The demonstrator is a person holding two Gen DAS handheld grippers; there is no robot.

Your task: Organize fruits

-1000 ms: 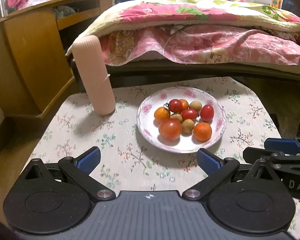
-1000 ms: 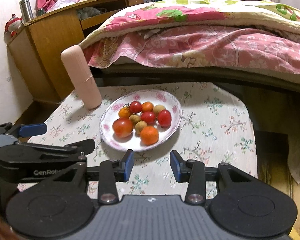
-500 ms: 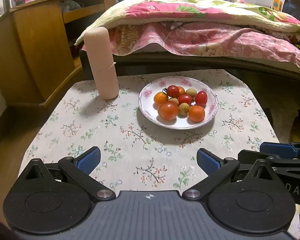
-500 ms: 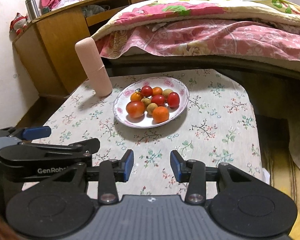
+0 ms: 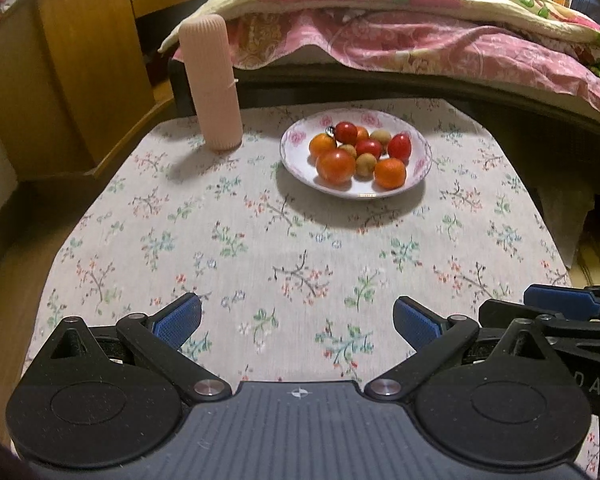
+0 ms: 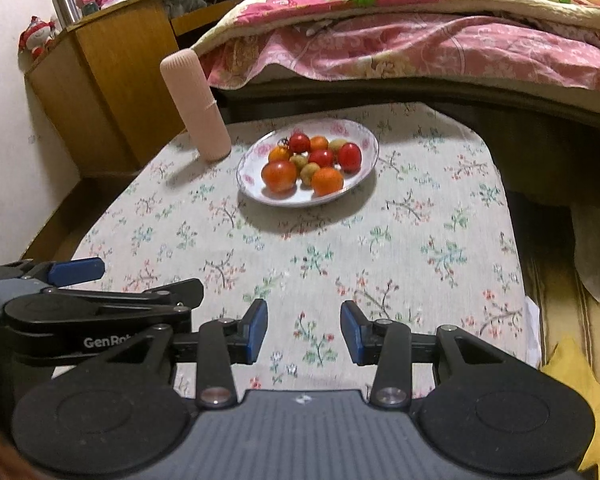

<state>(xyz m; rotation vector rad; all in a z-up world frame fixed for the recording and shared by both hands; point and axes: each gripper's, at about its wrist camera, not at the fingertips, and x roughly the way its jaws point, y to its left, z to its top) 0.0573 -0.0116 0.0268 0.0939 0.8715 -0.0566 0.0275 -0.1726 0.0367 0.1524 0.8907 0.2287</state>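
Both grippers are hanging over the near edge of the table (image 5: 260, 208), well apart from the fruit. The left gripper (image 5: 298, 322) is standing wide open with nothing between its jaws. The right gripper (image 6: 304, 330) is sitting at a narrower gap, also empty; only tablecloth is showing between its blue pads (image 6: 256, 330).

The fruit is sitting heaped in the plate (image 5: 296, 162), at the far middle of the table, just right of the tall pink container (image 5: 214, 80). The pile is mixing small red tomatoes (image 5: 399, 146), orange ones (image 5: 389, 173), one bigger tomato (image 5: 335, 166) on the near left, and small brownish-green fruits (image 5: 366, 160) in the middle. All are touching each other.

Risks, as judged from here:
- Fruits are lying packed tight, so jaws coming down on one are likely nudging neighbours, and a round one could be rolling over the shallow rim onto the cloth and off the table.
- Tomatoes are looking soft; too hard a squeeze could be splitting the skin.
- The right gripper's gap is looking too narrow for the bigger tomato; it would be needing to widen first.
- The pink container is standing tall and narrow close to the plate's left side; a left-side approach could be tipping it.
- No sorting target is showing anywhere, so where the fruit is going is unclear.
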